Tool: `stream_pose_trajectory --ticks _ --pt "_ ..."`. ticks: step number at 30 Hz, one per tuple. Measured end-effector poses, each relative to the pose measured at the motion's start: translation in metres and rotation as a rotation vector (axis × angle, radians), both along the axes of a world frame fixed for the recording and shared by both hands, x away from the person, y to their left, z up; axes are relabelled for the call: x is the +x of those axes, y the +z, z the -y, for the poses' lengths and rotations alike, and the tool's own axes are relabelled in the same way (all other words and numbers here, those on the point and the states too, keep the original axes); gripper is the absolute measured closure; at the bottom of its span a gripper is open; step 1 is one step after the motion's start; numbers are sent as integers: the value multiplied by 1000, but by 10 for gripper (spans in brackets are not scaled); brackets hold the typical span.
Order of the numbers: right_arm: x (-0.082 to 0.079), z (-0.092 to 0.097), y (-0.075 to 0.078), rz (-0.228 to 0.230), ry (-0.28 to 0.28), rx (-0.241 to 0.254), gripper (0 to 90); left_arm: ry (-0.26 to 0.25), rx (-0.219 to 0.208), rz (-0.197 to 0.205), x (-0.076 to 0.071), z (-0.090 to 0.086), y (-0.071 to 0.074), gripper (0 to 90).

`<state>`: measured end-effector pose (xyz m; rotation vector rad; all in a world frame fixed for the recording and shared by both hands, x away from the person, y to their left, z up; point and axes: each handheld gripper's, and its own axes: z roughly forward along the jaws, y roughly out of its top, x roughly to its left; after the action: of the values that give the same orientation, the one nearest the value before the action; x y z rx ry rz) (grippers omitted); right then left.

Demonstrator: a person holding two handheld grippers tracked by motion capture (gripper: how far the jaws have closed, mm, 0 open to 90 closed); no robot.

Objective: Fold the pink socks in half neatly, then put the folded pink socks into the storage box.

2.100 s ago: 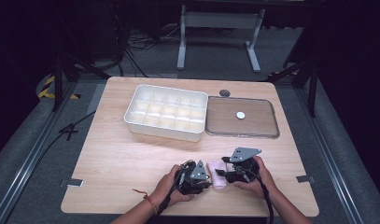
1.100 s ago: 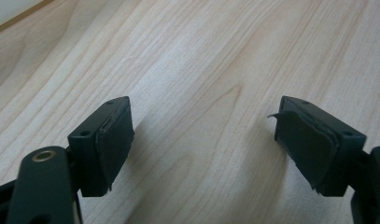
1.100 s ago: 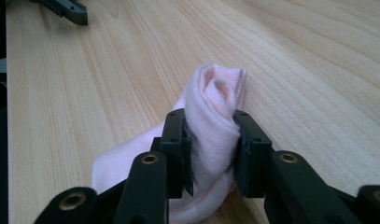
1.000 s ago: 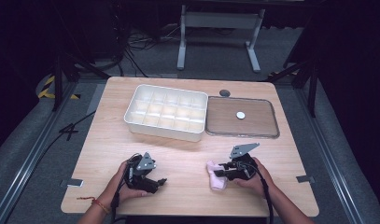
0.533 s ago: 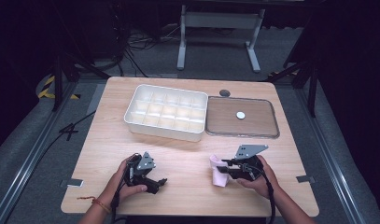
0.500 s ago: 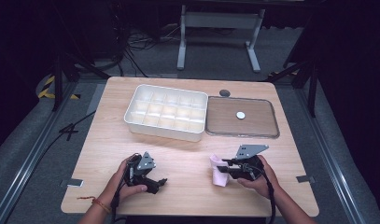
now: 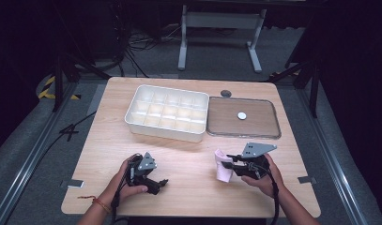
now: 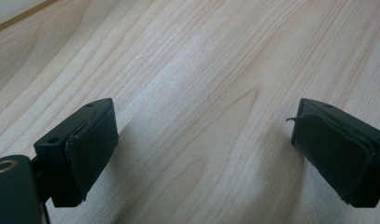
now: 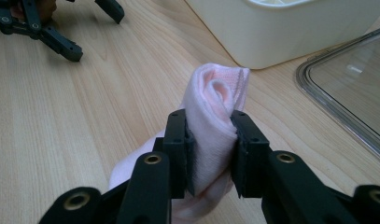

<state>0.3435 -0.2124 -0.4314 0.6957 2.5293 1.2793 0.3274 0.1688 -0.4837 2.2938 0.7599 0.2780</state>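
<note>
A rolled pink cloth (image 7: 222,171) (image 9: 214,98) is pinched across its middle by my right gripper (image 7: 229,165) (image 9: 211,140), which is shut on it just above the front right of the table. The roll's open end points up and away from the jaws. My left gripper (image 7: 159,183) (image 8: 204,149) rests low over the front left of the table, well apart from the cloth. Its jaws have just been opening and stand wide with only bare wood between them. The left gripper (image 9: 38,28) also appears far off in the right gripper view.
A white compartment tray (image 7: 132,123) (image 9: 281,32) stands at the middle back of the wooden table (image 7: 188,154). A clear flat lid (image 7: 261,126) (image 9: 351,88) with a small white knob lies to its right. A small dark disc (image 7: 225,93) sits behind them.
The left gripper, earlier together with the right one at the cloth, has gone to the front left and opened wider. The right gripper has lifted the cloth slightly.
</note>
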Motion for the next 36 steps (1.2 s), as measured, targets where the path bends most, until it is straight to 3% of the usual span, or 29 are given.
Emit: stream_pose_trajectory --ticks 13,36 --pt "-1 3 3 25 -18 6 707 -9 2 2 1 0 0 67" --pt "5 9 24 124 -72 57 706 -18 7 3 2 0 0 63"
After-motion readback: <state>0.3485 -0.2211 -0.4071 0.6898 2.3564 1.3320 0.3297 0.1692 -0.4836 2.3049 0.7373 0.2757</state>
